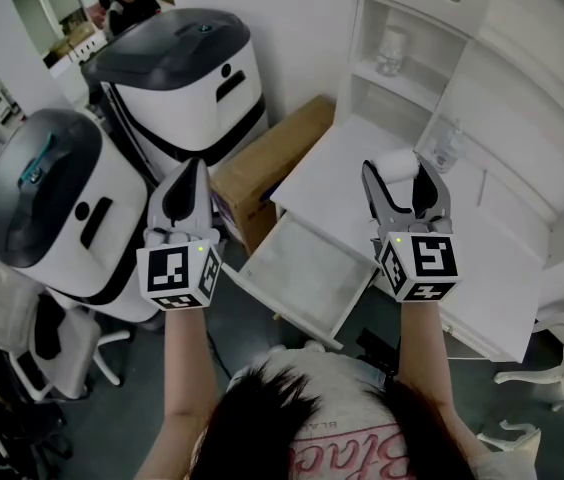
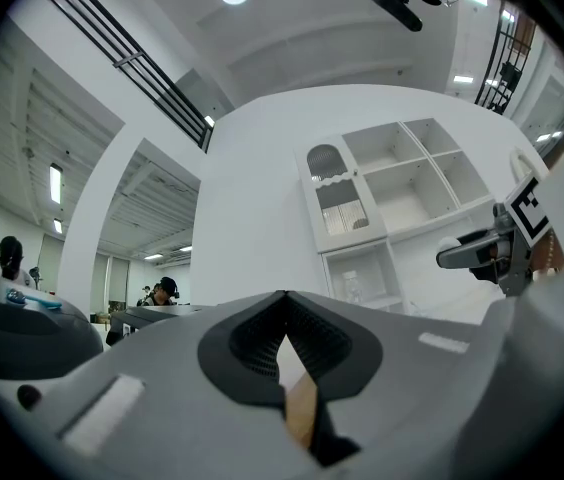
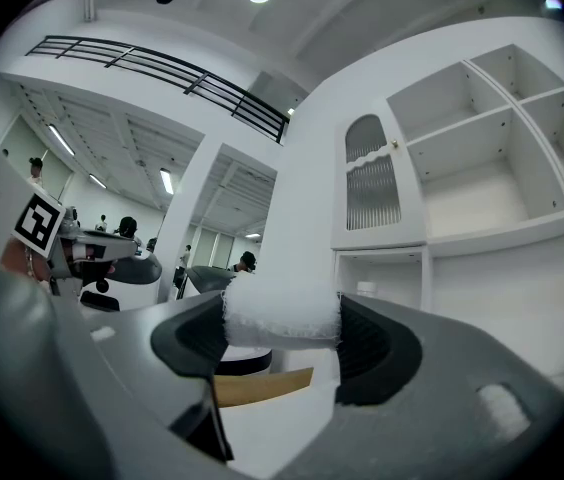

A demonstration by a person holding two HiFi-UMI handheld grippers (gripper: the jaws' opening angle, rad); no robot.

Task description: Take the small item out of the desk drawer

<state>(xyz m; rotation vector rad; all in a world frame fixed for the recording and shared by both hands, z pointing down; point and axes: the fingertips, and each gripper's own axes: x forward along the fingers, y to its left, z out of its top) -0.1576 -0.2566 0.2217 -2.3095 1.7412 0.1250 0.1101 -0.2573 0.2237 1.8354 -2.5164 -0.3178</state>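
A small white fluffy roll (image 1: 398, 165) sits between the jaws of my right gripper (image 1: 402, 175), which is shut on it and held up over the white desk (image 1: 492, 268). In the right gripper view the roll (image 3: 282, 314) spans the gap between both pads of that gripper (image 3: 282, 340). The desk drawer (image 1: 284, 313) stands pulled out below, and its pale inside shows nothing in it. My left gripper (image 1: 193, 171) is raised to the left of the drawer, shut and holding nothing. In the left gripper view its tips (image 2: 284, 313) meet, and the right gripper (image 2: 462, 253) shows at the far right.
Two large white machines with dark grey tops (image 1: 187, 73) (image 1: 52, 203) stand at the left. A cardboard box (image 1: 272, 163) lies between them and the desk. A white shelf unit (image 1: 412, 63) with a glass jar rises behind the desk. An office chair (image 1: 52, 343) is at the lower left.
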